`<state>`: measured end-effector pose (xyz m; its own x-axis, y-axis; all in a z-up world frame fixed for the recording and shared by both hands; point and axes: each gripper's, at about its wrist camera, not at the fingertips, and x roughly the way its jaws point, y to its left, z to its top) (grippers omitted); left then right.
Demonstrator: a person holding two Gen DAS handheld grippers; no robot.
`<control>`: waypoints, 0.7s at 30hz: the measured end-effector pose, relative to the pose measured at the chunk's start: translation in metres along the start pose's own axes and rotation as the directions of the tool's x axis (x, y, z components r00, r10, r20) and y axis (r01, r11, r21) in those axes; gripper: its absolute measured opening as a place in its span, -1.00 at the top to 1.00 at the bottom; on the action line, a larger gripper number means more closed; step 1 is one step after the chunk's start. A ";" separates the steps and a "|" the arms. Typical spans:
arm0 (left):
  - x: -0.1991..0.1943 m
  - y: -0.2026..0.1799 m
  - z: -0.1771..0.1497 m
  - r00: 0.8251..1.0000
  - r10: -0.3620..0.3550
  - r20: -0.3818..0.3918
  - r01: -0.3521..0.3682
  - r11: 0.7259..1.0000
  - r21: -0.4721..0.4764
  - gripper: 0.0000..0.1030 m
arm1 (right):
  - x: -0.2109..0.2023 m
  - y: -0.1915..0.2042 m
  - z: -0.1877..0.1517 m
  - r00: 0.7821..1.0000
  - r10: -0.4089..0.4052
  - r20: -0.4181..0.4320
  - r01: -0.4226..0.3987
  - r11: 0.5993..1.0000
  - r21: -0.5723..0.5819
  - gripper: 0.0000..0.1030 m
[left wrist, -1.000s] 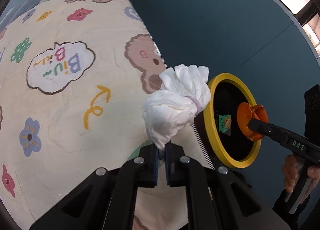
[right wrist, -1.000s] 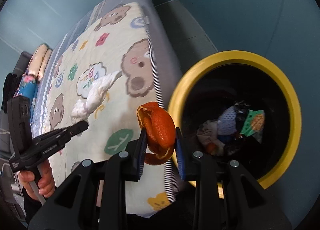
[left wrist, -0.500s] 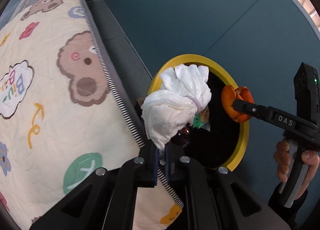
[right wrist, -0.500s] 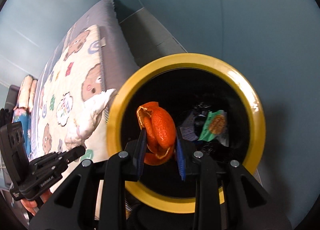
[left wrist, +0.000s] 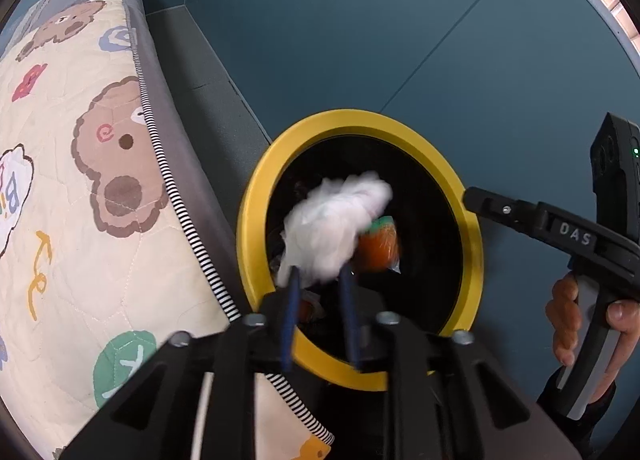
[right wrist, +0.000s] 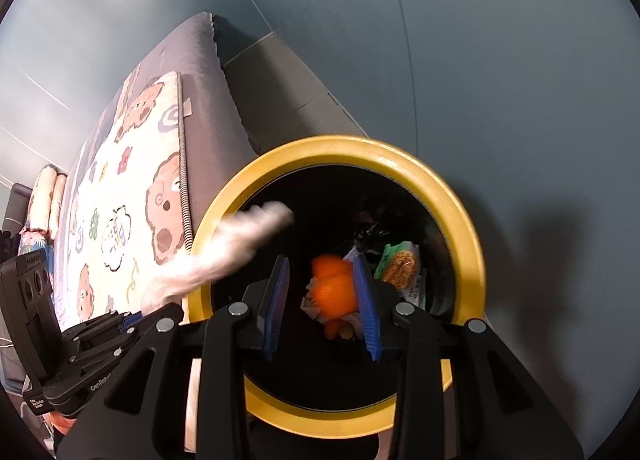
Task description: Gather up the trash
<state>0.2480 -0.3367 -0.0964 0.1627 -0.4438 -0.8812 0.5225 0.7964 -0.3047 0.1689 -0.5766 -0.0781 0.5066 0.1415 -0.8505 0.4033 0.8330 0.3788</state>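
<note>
From the left wrist view, the left gripper [left wrist: 320, 280] pointed down at one round bin with a yellow rim [left wrist: 256, 219], which stood on the floor just beside a bed with one cartoon bear quilt [left wrist: 80, 219]. Its two blue-padded jaws had just been opening and stood a little apart; one crumpled white tissue [left wrist: 332, 227], blurred, was over the bin's mouth beyond their tips, free of the pads. One orange peel [left wrist: 378, 250] showed blurred just beside it, inside the bin. At the right, one hand [left wrist: 580, 324] held the right gripper [left wrist: 474, 195], whose tip was over the rim. From the right wrist view, the right gripper's [right wrist: 322, 288] two jaws had also just been opening, with the orange peel [right wrist: 334, 284] blurred in the gap, inside the bin [right wrist: 464, 227], touching neither pad as far as could be told. One green snack wrapper [right wrist: 400, 264] lay inside. The white tissue [right wrist: 224, 252] streaked across the rim at left, above the left gripper [right wrist: 132, 318].
</note>
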 end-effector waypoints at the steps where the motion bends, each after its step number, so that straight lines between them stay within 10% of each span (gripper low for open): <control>1: -0.002 0.001 -0.001 1.000 -0.002 0.006 0.002 1.000 -0.008 0.34 | -0.001 0.000 0.000 1.000 -0.001 0.002 0.001 1.000 0.003 0.31; 11: -0.035 0.033 -0.021 0.997 -0.023 0.070 0.027 0.998 -0.059 0.31 | -0.016 0.016 -0.009 1.000 0.008 0.014 -0.008 1.000 -0.014 0.28; 21: -0.091 0.142 -0.084 0.987 0.091 0.132 -0.060 0.973 -0.224 0.31 | 0.015 0.123 -0.035 0.993 0.091 -0.079 -0.104 0.976 -0.191 0.22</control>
<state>0.2367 -0.1489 -0.0902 0.3185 -0.4195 -0.8501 0.3110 0.8934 -0.3243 0.1989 -0.4533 -0.0572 0.4794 0.2580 -0.8388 0.1949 0.9006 0.3884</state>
